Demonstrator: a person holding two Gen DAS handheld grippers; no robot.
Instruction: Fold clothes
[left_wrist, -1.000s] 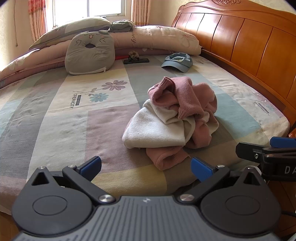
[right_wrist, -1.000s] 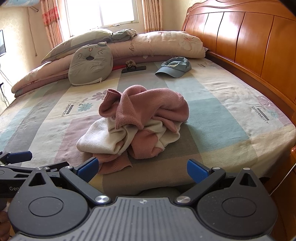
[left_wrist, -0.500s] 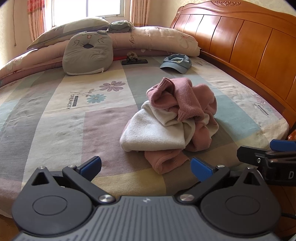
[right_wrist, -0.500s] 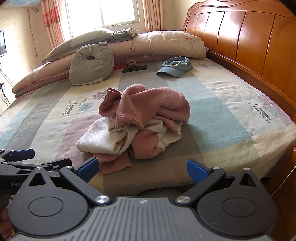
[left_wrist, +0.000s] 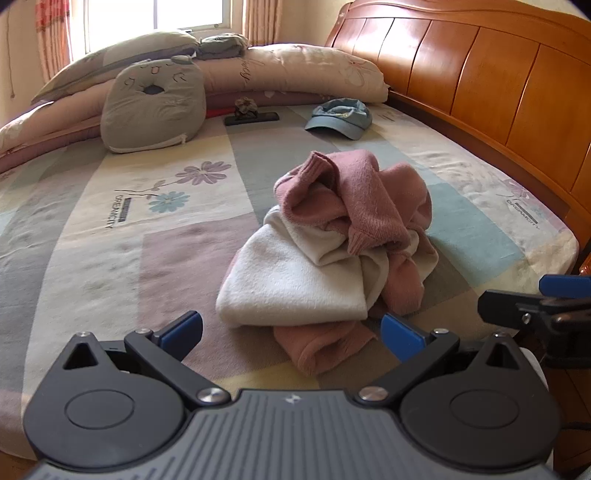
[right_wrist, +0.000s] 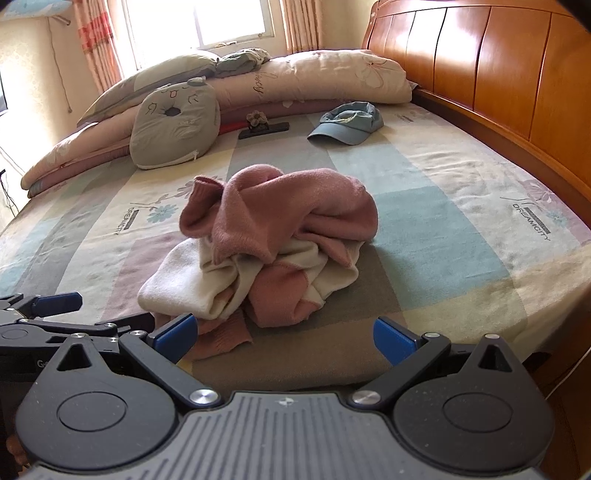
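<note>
A crumpled pink and cream sweater (left_wrist: 332, 247) (right_wrist: 273, 247) lies in a heap on the patchwork bed sheet (left_wrist: 110, 258) near the bed's front edge. My left gripper (left_wrist: 291, 334) is open just short of the heap, its blue pads on either side of a pink cuff. My right gripper (right_wrist: 282, 334) is also open, low at the bed's edge in front of the heap, nothing between its fingers. Each gripper shows in the other's view: the right one (left_wrist: 532, 310) at the right edge, the left one (right_wrist: 55, 314) at the left edge.
A blue cap (left_wrist: 341, 118) (right_wrist: 351, 122), a dark phone-like slab with a small flower on it (left_wrist: 251, 116) and a grey cat-face cushion (left_wrist: 155, 107) lie further back. Pillows and a rolled quilt (right_wrist: 295, 85) line the far side. A wooden headboard (left_wrist: 498, 85) runs along the right.
Both grippers have moved a little closer to the sweater heap, which now looks slightly larger. Both stay open and the clothes have not moved.
</note>
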